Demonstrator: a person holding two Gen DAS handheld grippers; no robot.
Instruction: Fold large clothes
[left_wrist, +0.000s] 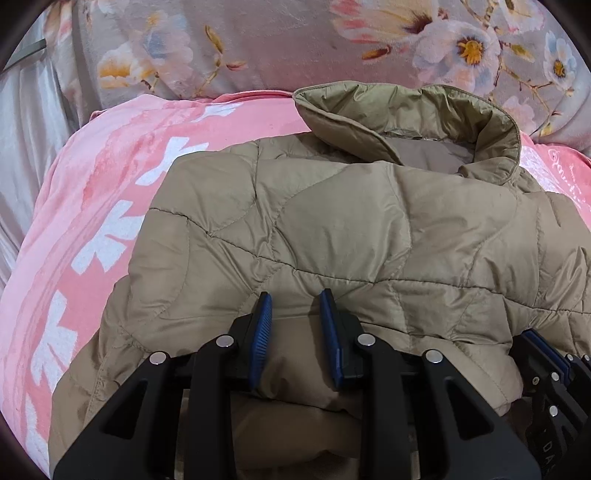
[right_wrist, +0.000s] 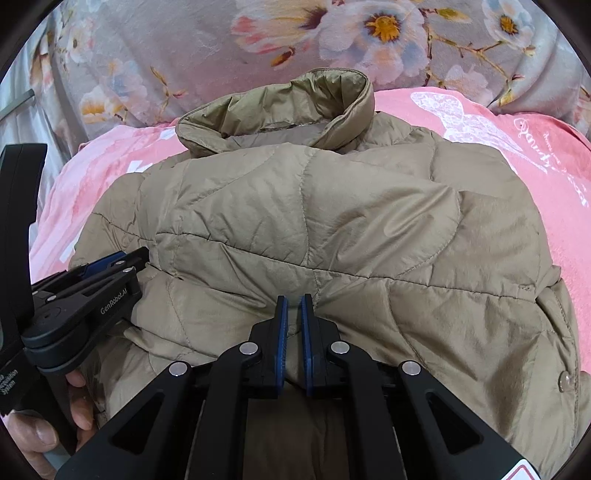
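Observation:
A tan quilted jacket (left_wrist: 332, 229) lies folded on a pink blanket (left_wrist: 96, 206), its stand-up collar (left_wrist: 406, 114) at the far end. My left gripper (left_wrist: 294, 301) is shut on a thick fold of the jacket's near edge, and the fabric bulges between the blue pads (left_wrist: 263, 314). In the right wrist view the same jacket (right_wrist: 332, 221) fills the middle. There my right gripper (right_wrist: 294, 301) is shut, pinching a thin ridge of the near edge. The left gripper (right_wrist: 107, 262) shows at the left of that view, held by a hand (right_wrist: 44, 424).
Grey floral bedding (left_wrist: 258, 44) rises behind the jacket. The pink blanket (right_wrist: 517, 147) carries white print on both sides. Pale shiny cloth (left_wrist: 22, 155) hangs at the far left. A snap button (right_wrist: 564, 378) sits on the jacket's right edge. The right gripper's body (left_wrist: 546, 365) is at lower right.

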